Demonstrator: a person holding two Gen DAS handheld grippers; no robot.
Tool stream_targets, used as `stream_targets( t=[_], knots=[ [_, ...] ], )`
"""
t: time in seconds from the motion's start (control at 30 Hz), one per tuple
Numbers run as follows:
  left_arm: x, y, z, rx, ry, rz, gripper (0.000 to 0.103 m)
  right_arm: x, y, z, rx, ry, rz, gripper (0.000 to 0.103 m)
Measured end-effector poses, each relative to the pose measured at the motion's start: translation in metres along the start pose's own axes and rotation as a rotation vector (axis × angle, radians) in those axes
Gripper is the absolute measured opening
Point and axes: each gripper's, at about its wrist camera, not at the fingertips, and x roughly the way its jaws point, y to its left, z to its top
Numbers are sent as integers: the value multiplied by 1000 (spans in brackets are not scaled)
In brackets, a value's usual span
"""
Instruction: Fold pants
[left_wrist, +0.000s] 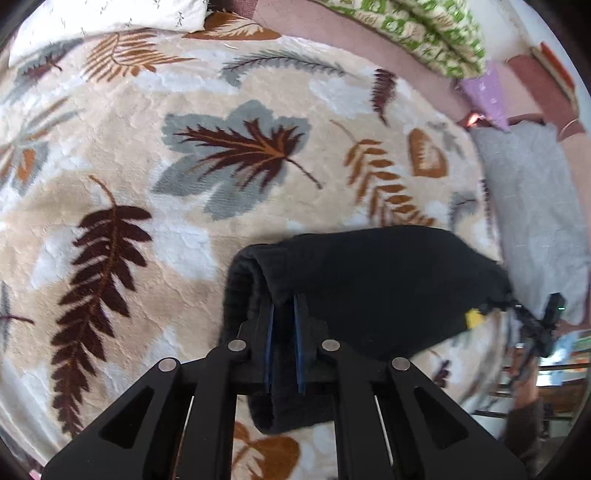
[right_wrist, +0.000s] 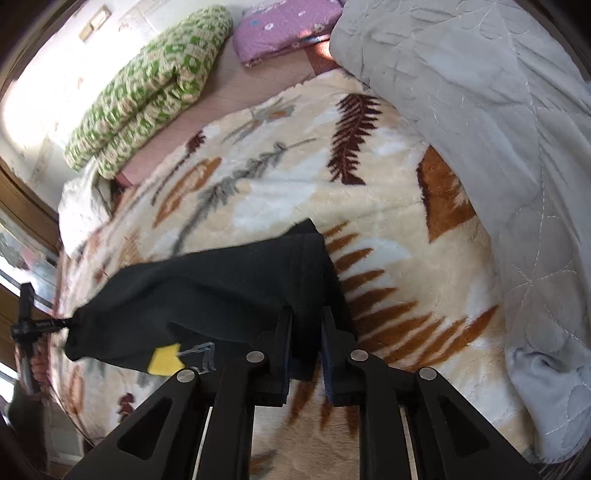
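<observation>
black fabric of the pants (left_wrist: 369, 288) fills the gap between the fingers of the left gripper (left_wrist: 283, 306), which is clamped tight on a rolled, thick edge of the cloth. from that pinch the garment stretches off to the right, lifted clear of the bed, toward the right gripper (left_wrist: 532, 321), seen small at the far corner of the cloth. in the right wrist view the right gripper (right_wrist: 306, 317) has a folded strip of the same pants (right_wrist: 221, 295) running between its fingers; the pads sit slightly parted, and whether they press on it cannot be told. the cloth spans leftward from there to the left gripper (right_wrist: 40, 325), with a yellow tag (right_wrist: 166, 360) hanging at its lower edge. under the pants lies a plush cream blanket (left_wrist: 147, 147) printed with brown and grey leaves. beyond it sit a grey quilt (right_wrist: 480, 110), a green patterned bedroll (right_wrist: 155, 92) and a purple pillow (right_wrist: 288, 26).
</observation>
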Motion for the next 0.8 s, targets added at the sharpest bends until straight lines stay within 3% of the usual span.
stream_targets(
  t=[0.13, 0.4, 0.5, 0.53, 0.57, 0.6, 0.63, 0.8],
  knots=[
    [-10, 2, -18, 43, 2, -48, 30, -3, 7, 0, -36, 11, 5, 35],
    [0, -11, -44, 125, 44, -50, 30, 5, 10, -4, -11, 17, 78, 35],
    [4, -19, -49, 136, 42, -68, 30, 7, 16, -5, -41, 24, 63, 35],
    [3, -22, -51, 144, 27, -51, 30, 8, 18, -5, -59, 27, 45, 30],
    [3, -25, -52, 147, 18, -12, 27, 7, 21, -5, -81, 26, 22, 17],
    [4, -28, -52, 152, 20, 27, 18, 7, 23, -4, -99, 27, 12, 9],
    [6, -29, -51, 155, 30, 48, 12, 5, 24, -3, -105, 24, 9, 9],
    [1, -23, -48, 195, 54, 161, 11, -25, 25, 12, -90, -41, 42, 8]
  ],
)
